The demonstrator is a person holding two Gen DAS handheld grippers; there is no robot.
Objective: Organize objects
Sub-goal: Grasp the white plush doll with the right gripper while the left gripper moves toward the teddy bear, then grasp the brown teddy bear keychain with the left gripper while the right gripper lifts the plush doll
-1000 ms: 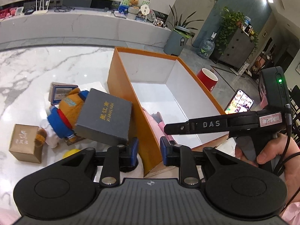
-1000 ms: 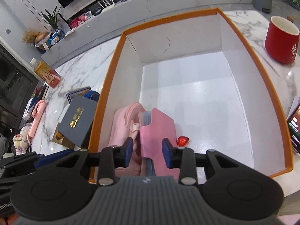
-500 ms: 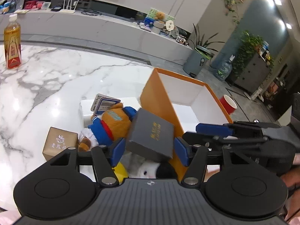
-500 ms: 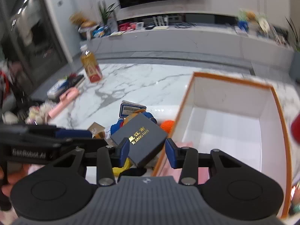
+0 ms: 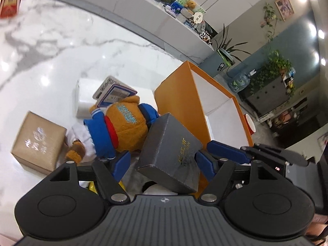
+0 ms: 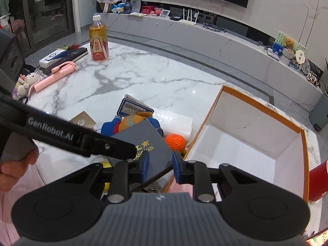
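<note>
A dark grey gift box [image 5: 174,155] with gold lettering lies tilted on a pile of toys beside the orange storage box [image 5: 178,102]. My left gripper [image 5: 164,165] is open with its blue pads either side of the grey box, not visibly clamping it. My right gripper [image 6: 158,167] is open too, its pads at the near corner of the grey box [image 6: 143,141]. The orange box [image 6: 256,143] has a white inside and stands to the right. A plush bear in blue and orange [image 5: 123,127] lies under the grey box.
A brown gift box [image 5: 39,139], a white box [image 5: 86,96] with a barcode card [image 6: 134,107], an orange crochet ball [image 6: 175,141], a drink bottle [image 6: 98,41], a pink stick [image 6: 53,78] and a red cup [image 6: 318,180] sit on the marble table [image 6: 143,75].
Both grippers have swung from over the orange box to the grey gift box on the left. The left gripper has opened wider around it. The right gripper has come closer to its corner.
</note>
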